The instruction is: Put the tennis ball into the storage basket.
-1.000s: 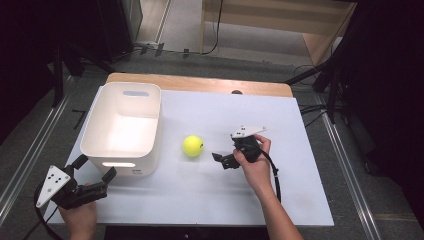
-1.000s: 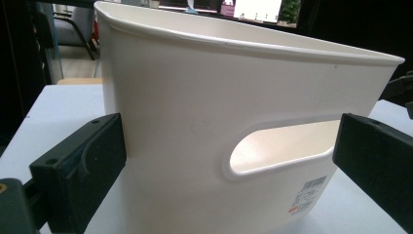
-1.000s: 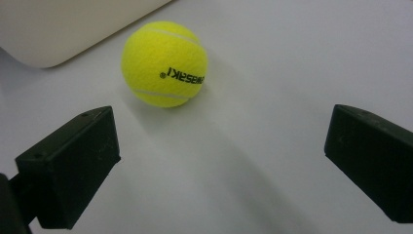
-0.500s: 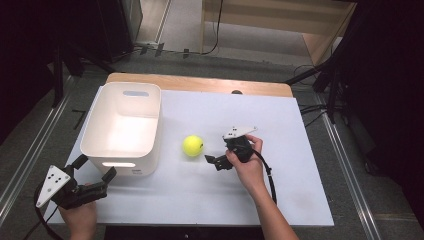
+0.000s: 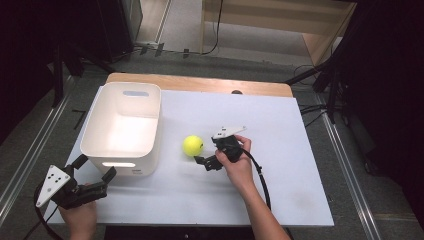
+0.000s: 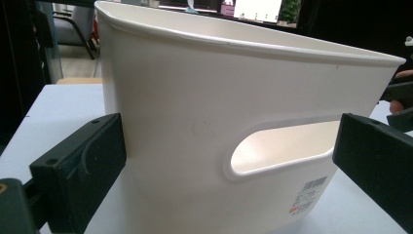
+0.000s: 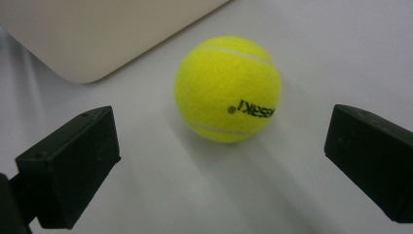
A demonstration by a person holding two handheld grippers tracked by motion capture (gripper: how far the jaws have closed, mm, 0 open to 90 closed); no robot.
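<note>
A yellow tennis ball [image 5: 193, 145] lies on the white table top [image 5: 290, 150], just right of a white plastic bin [image 5: 156, 125]. My right gripper [image 5: 206, 150] is held low at the ball's right side, open. In the right gripper view the ball [image 7: 227, 88] sits just ahead of the open right gripper [image 7: 221, 156], centred between the jaws and touching neither. My left gripper [image 5: 95, 168] rests open at the table's front left corner. It faces the bin's near wall [image 6: 195, 97] and handle slot [image 6: 282, 148], which lie beyond the left gripper [image 6: 229, 156].
The bin looks empty in the high view. A wooden strip [image 5: 200, 84] borders the table's far edge. Dark floor, cables and metal rails [image 5: 30, 150] surround the table. Bare table top stretches right of the person's hand [image 5: 239, 167].
My right gripper has moved left, closer to the ball, still open. The ball, the bin and the left gripper have stayed in place.
</note>
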